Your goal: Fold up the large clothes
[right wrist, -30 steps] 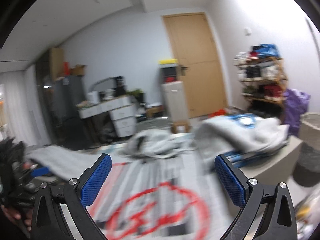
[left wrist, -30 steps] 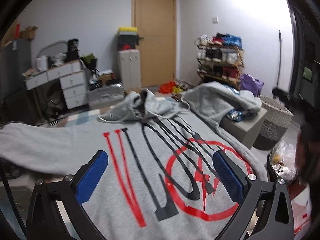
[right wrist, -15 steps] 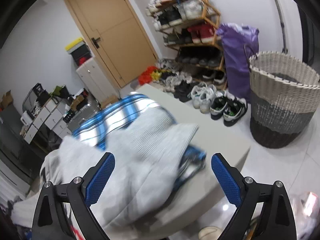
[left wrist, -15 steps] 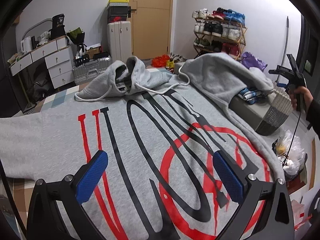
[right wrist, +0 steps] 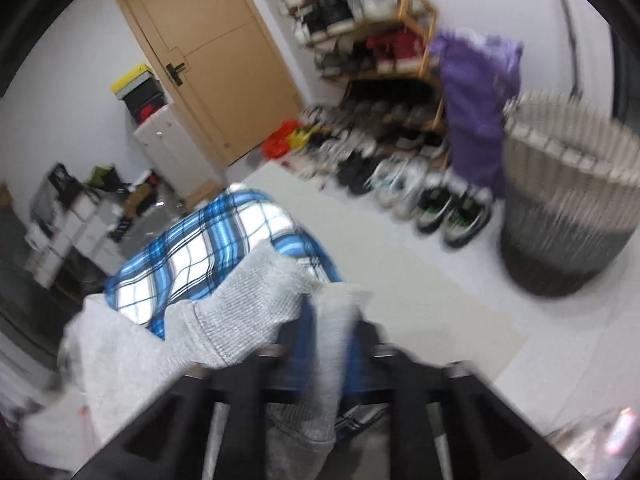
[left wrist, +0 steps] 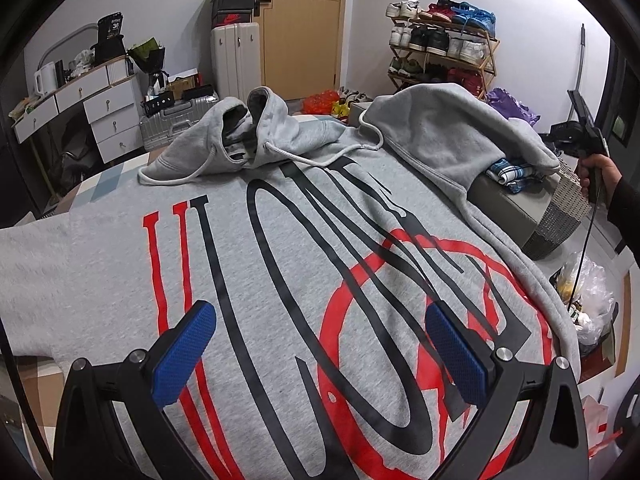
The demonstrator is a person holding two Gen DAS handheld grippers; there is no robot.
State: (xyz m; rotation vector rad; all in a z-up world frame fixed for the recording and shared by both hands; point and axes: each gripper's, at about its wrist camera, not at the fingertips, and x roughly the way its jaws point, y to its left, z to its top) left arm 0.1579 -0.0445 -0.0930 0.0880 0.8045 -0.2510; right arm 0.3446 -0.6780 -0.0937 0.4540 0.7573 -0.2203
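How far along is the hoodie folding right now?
Done: the grey hoodie lies spread flat, print up, hood at the far end. In hand: the right gripper has just closed on the sleeve cuff draped over the plaid clothes; the left gripper hovers open over the print. Left: every fold.

A grey hoodie [left wrist: 304, 240] with red and black print lies spread flat over the near surface, hood at the far side; what is under it is mostly hidden. Its right sleeve [left wrist: 460, 132] drapes onto a low grey table [left wrist: 516, 208] to the right, over a blue plaid garment [right wrist: 224, 240]. The table stands on the pale floor [right wrist: 520, 312].
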